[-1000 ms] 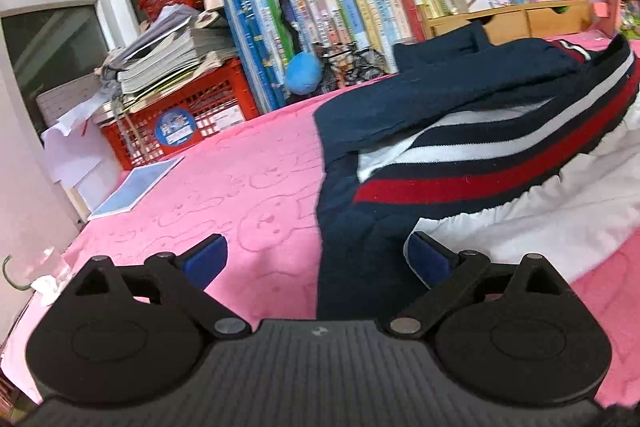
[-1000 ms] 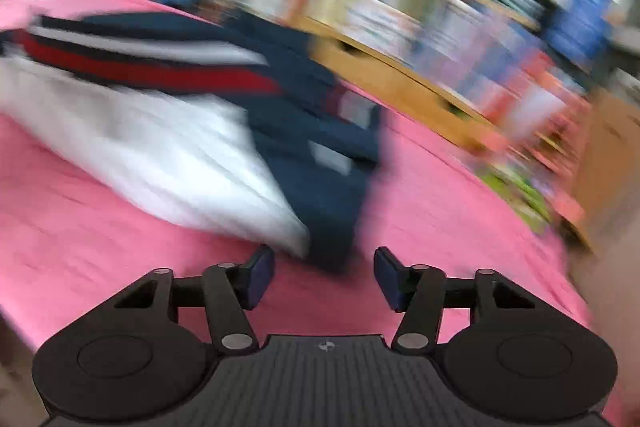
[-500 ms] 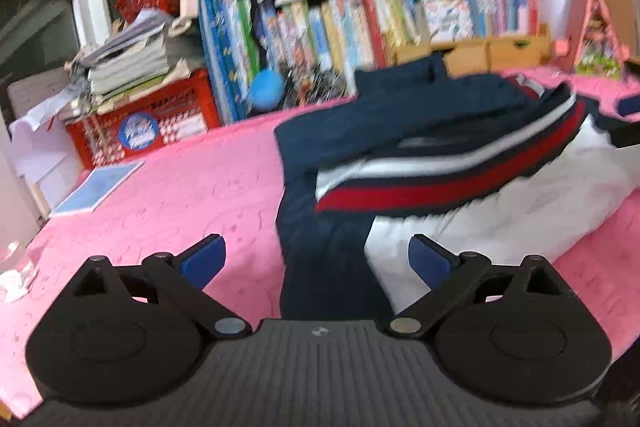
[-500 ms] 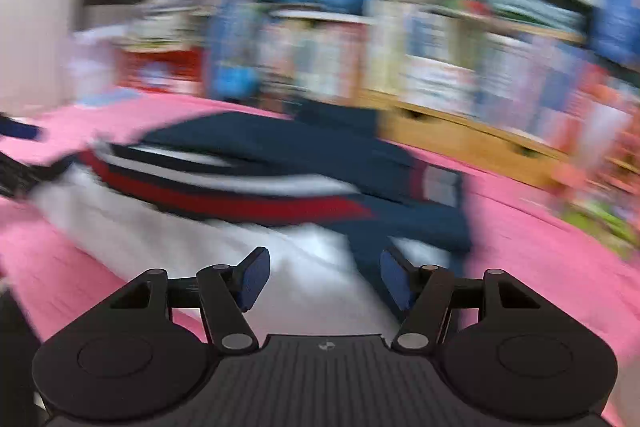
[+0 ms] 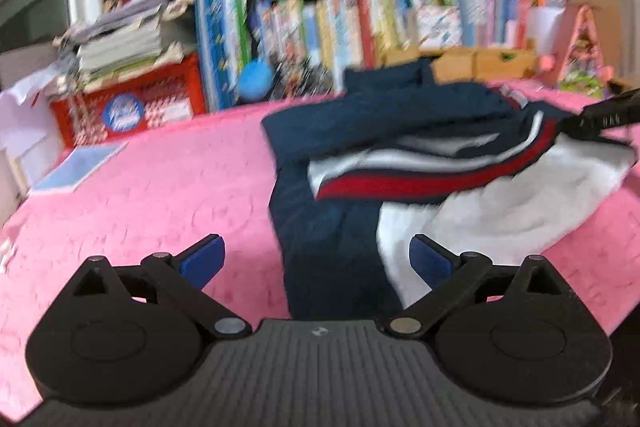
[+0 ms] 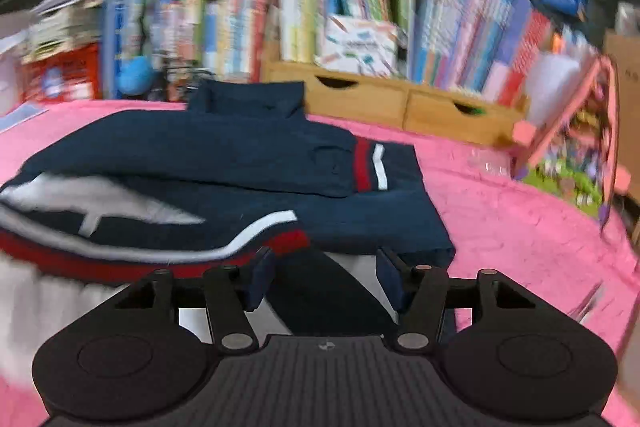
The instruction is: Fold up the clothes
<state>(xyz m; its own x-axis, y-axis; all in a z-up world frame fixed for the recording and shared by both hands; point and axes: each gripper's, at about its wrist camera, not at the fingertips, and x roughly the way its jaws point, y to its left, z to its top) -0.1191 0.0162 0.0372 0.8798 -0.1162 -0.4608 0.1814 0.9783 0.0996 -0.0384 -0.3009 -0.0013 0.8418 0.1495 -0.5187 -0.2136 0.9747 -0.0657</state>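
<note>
My left gripper point(image 5: 316, 259) hangs with fingers spread wide, nothing between them, above the near edge of the pink cover point(image 5: 152, 187), where the navy, red and white jacket point(image 5: 400, 147) lies folded, right of centre. My right gripper point(image 6: 326, 277), its jaws having just eased further apart, stands half open over the jacket's near right corner, pads clear of the cloth. Books point(image 6: 360, 23) line the far side
</note>
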